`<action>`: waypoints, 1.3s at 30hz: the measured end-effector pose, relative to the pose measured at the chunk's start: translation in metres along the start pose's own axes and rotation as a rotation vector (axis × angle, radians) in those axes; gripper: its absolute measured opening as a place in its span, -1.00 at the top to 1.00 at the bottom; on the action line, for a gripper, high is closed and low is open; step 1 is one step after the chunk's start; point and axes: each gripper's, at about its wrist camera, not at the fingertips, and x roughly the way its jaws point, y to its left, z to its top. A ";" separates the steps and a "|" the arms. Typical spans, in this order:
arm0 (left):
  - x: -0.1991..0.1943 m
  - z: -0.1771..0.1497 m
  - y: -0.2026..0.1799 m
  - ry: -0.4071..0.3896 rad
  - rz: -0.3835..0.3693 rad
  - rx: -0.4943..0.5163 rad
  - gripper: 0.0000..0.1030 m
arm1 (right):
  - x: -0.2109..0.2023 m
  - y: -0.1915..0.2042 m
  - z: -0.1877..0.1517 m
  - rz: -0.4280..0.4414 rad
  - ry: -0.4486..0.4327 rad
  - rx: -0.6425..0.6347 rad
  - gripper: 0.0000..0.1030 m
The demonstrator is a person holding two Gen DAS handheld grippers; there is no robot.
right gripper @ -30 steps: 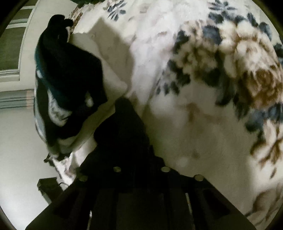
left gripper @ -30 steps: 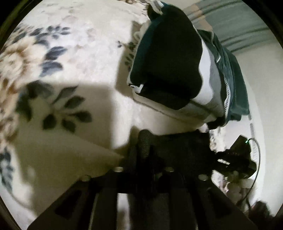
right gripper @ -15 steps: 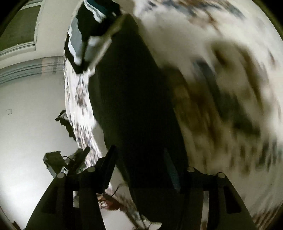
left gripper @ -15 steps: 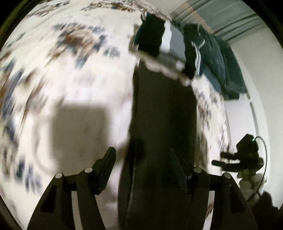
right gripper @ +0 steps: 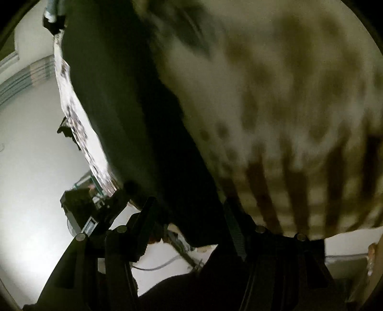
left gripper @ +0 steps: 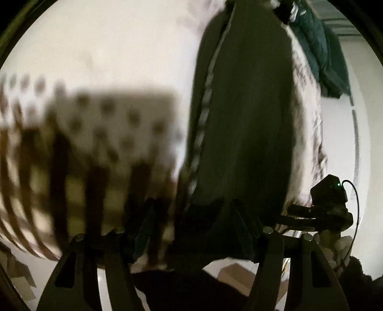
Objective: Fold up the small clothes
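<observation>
A long dark garment [left gripper: 244, 119] lies stretched out on the floral blanket [left gripper: 115, 47], running from my left gripper [left gripper: 194, 215] away towards a stack of folded clothes [left gripper: 287, 9] at the far end. The left jaws stand apart with the garment's near end between them, and the pads do not press it. In the right wrist view the same dark garment [right gripper: 124, 107] runs up to the stack [right gripper: 53, 16]. My right gripper [right gripper: 190, 215] is also open over its near end. Both views are blurred.
A teal garment [left gripper: 320, 47] lies beyond the stack. The blanket's brown-striped border [left gripper: 71, 167] hangs at the near edge of the bed. A black device on a stand [left gripper: 330, 193] is beside the bed, seen too in the right view [right gripper: 79, 203]. A cardboard box [left gripper: 239, 275] sits below.
Both grippers were shut on the dark cloth near the stack; they have opened and drawn back along the garment to its near end. The stack now sits far off.
</observation>
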 end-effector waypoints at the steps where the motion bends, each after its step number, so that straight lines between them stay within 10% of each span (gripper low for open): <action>1: 0.005 -0.005 0.001 0.008 -0.015 -0.001 -0.18 | 0.006 -0.009 -0.006 0.016 0.009 0.005 -0.16; 15: 0.007 -0.018 0.003 -0.043 -0.060 -0.040 -0.28 | 0.016 -0.006 -0.051 0.046 -0.120 -0.034 -0.16; 17: 0.012 -0.016 -0.001 -0.044 -0.058 -0.041 -0.28 | 0.015 -0.002 -0.043 0.033 -0.120 -0.048 0.10; 18: 0.011 -0.016 0.001 -0.044 -0.058 -0.042 -0.28 | 0.017 0.001 -0.046 0.001 -0.145 -0.066 0.87; 24: 0.010 -0.018 0.001 -0.034 -0.053 -0.034 -0.28 | 0.011 -0.001 -0.045 -0.100 -0.217 -0.035 0.90; 29: 0.017 -0.016 -0.001 -0.023 -0.076 -0.024 -0.29 | 0.004 -0.018 -0.037 0.050 -0.166 0.026 0.63; 31: 0.020 -0.015 0.000 -0.020 -0.083 -0.023 -0.30 | 0.004 -0.021 -0.035 0.082 -0.163 0.029 -0.21; 39: 0.025 -0.014 -0.002 -0.028 -0.104 -0.013 -0.33 | 0.038 -0.016 -0.022 0.123 -0.120 0.027 -0.25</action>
